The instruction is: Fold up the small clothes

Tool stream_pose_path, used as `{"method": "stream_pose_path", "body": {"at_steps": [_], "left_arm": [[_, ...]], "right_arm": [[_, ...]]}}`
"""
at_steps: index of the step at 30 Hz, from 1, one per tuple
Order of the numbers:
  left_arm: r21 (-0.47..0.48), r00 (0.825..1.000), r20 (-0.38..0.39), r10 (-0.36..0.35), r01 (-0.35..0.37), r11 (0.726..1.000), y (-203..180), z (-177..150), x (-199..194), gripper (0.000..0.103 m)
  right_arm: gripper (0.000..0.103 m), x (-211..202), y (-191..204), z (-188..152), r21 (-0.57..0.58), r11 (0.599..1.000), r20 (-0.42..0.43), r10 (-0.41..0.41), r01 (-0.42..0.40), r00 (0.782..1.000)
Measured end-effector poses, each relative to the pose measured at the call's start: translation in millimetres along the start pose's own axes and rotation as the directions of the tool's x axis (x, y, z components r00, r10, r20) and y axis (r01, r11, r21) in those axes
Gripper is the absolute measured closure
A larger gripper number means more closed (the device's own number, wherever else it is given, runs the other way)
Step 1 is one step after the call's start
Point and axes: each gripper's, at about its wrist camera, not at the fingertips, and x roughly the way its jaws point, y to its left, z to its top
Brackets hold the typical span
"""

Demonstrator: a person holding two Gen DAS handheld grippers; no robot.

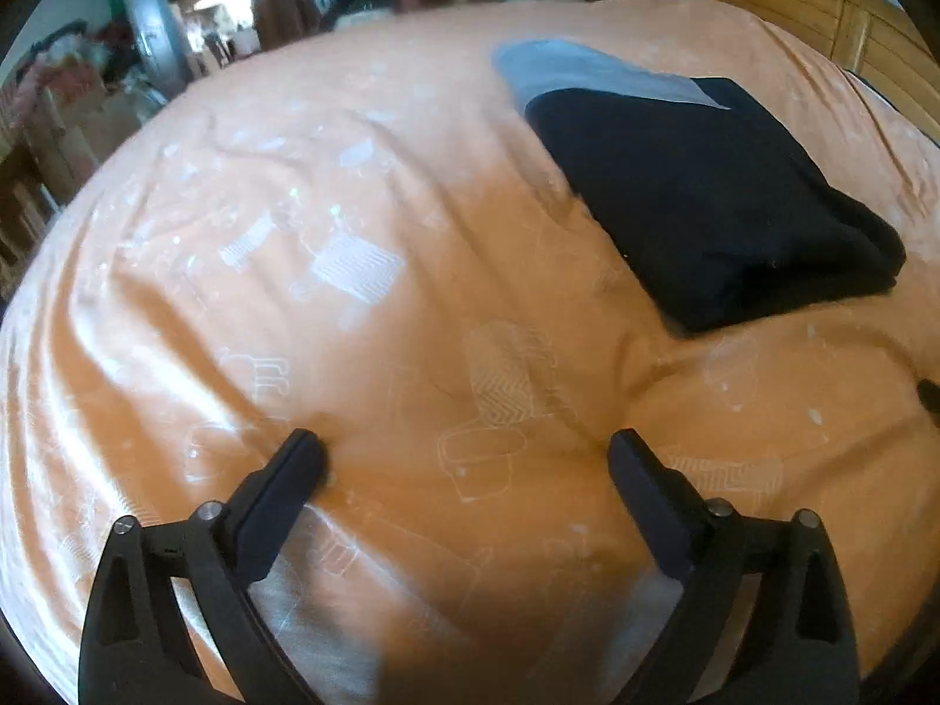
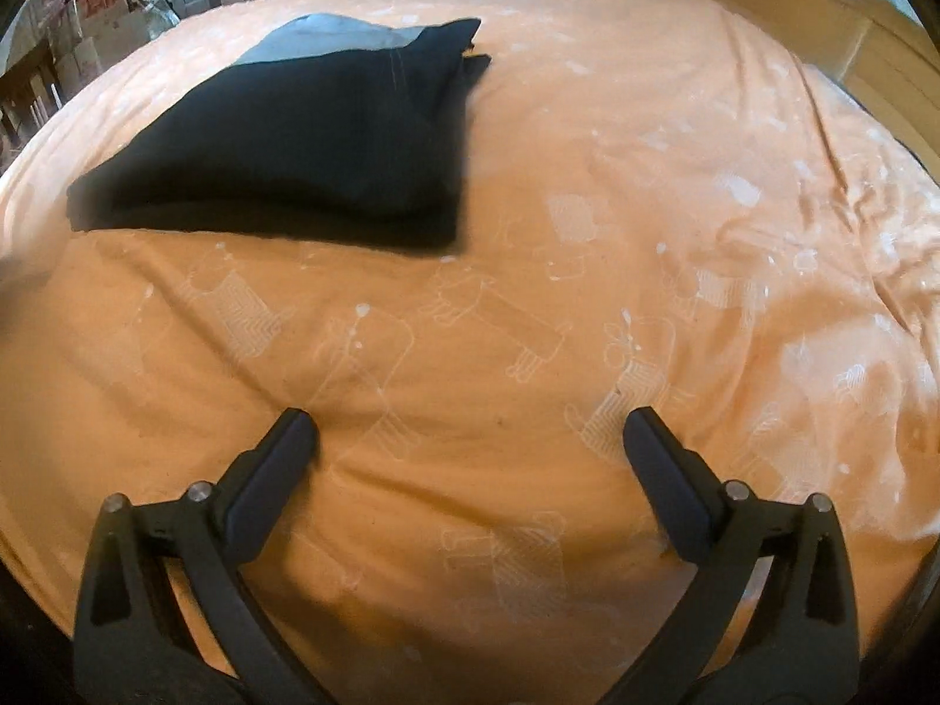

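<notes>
Both wide open, left gripper (image 1: 464,452) and right gripper (image 2: 470,432); risks undoing folded dark navy cloth (image 2: 305,135) if nudged carelessly.

The soft orange bedcover (image 2: 587,188) carries pale white line-drawn animals with chevron-hatched bodies. In the frame's upper left, the folded black fabric garment (image 2: 294,141) shows a grey panel (image 2: 329,38) at its far edge.

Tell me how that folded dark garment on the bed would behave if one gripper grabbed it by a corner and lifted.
The folded dark garment looks like soft layered cloth, so it would probably droop and unfold. Its stacked edges suggest the lower layers might slip free. On the wrinkled orange bedcover, pushing would likely bunch it rather than slide it.
</notes>
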Motion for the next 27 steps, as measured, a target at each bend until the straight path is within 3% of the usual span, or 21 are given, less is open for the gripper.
{"method": "stream_pose_path", "body": {"at_steps": [12,16,27], "left_arm": [[-0.071,0.999,-0.024,-0.041,0.039,0.997,5,5,5,0.000],[-0.090,0.998,-0.042,-0.043,0.039,0.995,7,11,8,0.000],[-0.092,0.999,0.000,-0.043,0.043,0.995,4,7,9,0.000]], "right_arm": [[0.000,-1,-1,1,0.022,1.000,0.012,0.008,-0.008,1.000],[0.000,0,-3,5,0.034,0.999,-0.008,0.017,-0.017,1.000],[0.000,7,-4,15,0.061,0.998,-0.093,0.033,-0.027,0.995]]}}
